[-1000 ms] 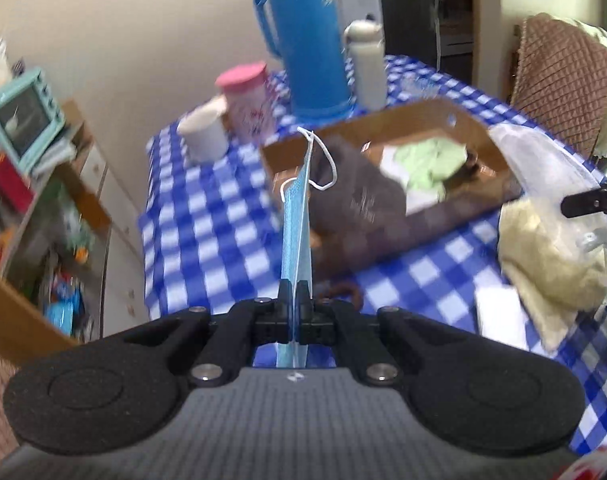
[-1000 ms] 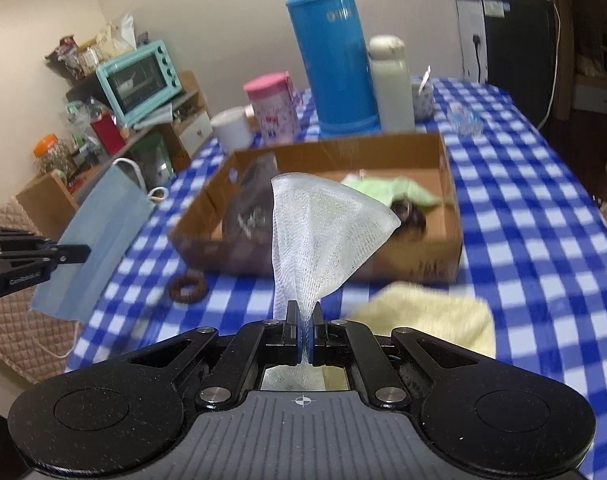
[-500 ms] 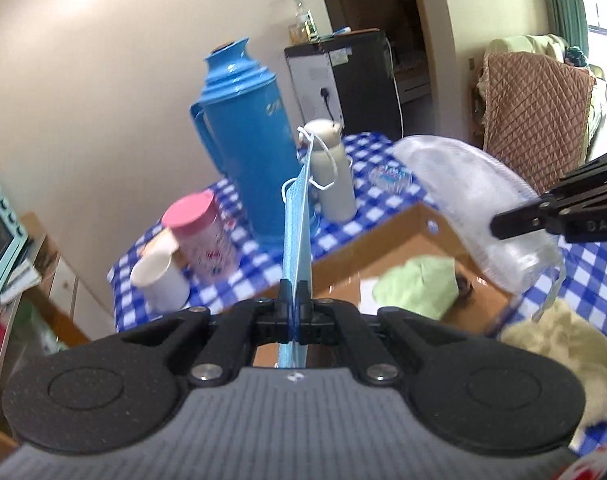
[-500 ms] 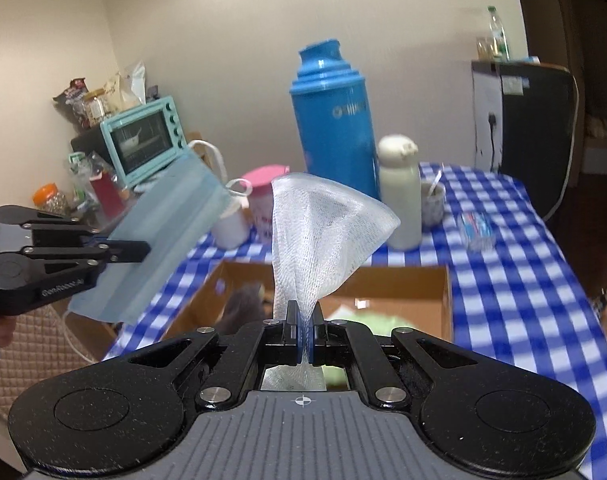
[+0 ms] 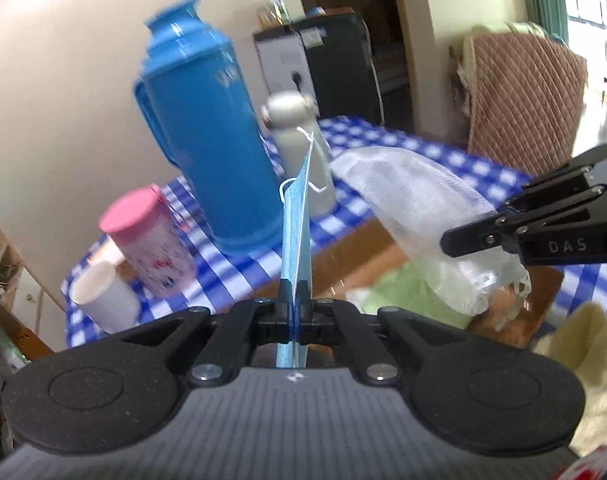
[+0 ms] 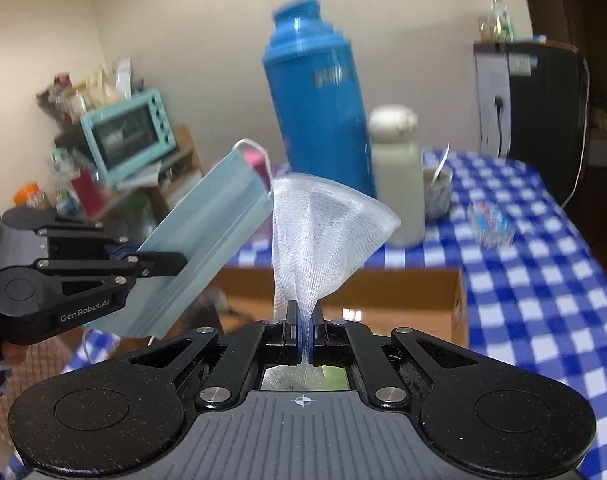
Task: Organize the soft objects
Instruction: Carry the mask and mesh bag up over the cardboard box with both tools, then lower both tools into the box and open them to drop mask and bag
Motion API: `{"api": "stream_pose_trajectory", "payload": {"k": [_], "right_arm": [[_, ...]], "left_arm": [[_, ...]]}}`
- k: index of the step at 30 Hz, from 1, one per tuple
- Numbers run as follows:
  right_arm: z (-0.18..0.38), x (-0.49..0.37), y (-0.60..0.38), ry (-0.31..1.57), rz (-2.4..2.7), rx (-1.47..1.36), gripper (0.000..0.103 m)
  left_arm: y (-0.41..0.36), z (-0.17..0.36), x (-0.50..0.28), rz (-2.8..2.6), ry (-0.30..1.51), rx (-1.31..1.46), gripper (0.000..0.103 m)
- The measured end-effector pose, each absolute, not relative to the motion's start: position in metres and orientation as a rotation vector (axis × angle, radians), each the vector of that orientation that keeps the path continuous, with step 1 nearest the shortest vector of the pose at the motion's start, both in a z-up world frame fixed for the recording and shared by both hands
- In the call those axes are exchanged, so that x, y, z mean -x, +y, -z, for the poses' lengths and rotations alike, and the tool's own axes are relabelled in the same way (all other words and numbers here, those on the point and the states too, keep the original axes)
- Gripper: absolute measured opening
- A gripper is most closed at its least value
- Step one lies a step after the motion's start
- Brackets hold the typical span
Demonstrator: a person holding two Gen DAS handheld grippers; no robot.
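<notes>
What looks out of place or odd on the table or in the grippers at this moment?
Nothing looks spilled or damaged. The left gripper holds a blue face mask and the right gripper a white mesh cloth, both raised above the cardboard box. One yellow cloth lies outside the box.

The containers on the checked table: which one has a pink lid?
The floral tumbler, standing between the white cup and the tall blue thermos. Only its lid is pink; the cream bottle has a cream cap.

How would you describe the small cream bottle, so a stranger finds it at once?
Find the tall blue plastic thermos on the blue-and-white checked tablecloth. Directly to its right in the right wrist view stands the cream bottle. It is far shorter, pale and plain, with a rounded cap.
</notes>
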State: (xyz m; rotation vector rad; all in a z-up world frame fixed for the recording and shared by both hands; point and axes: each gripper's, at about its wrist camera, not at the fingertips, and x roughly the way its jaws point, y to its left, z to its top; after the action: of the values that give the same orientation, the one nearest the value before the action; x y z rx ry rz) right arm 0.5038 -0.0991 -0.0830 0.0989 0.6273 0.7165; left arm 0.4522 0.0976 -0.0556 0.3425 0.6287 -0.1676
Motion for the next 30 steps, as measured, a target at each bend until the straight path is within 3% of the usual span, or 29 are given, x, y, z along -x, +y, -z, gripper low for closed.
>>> {"api": "stream_pose_trajectory", "payload": {"k": [12, 15, 16, 17, 18, 20, 30], "right_arm": [[0.144, -0.511, -0.089, 0.883, -0.711, 0.043, 0.003], [0.146, -0.515, -0.092, 0.912, -0.691, 0.025, 0.004], [0.145, -0.516, -0.093, 0.919, -0.685, 0.022, 0.008], [0.144, -0.515, -0.093, 0.92, -0.68, 0.019, 0.02], [0.143, -0.514, -0.094, 0.92, -0.674, 0.017, 0.041], [0.139, -0.511, -0.097, 0.911, -0.664, 0.01, 0.055], [0.115, -0.495, -0.118, 0.852, -0.638, -0.06, 0.055]], "left_arm": [[0.083, 0.116, -0.447, 0.3, 0.771, -0.392, 0.001], [0.084, 0.118, -0.449, 0.301, 0.797, -0.374, 0.011], [0.085, 0.117, -0.448, 0.302, 0.801, -0.364, 0.015], [0.086, 0.115, -0.448, 0.301, 0.801, -0.357, 0.016], [0.087, 0.113, -0.447, 0.299, 0.795, -0.35, 0.021], [0.089, 0.109, -0.443, 0.298, 0.781, -0.34, 0.032], [0.114, 0.079, -0.414, 0.26, 0.754, -0.244, 0.033]]}}
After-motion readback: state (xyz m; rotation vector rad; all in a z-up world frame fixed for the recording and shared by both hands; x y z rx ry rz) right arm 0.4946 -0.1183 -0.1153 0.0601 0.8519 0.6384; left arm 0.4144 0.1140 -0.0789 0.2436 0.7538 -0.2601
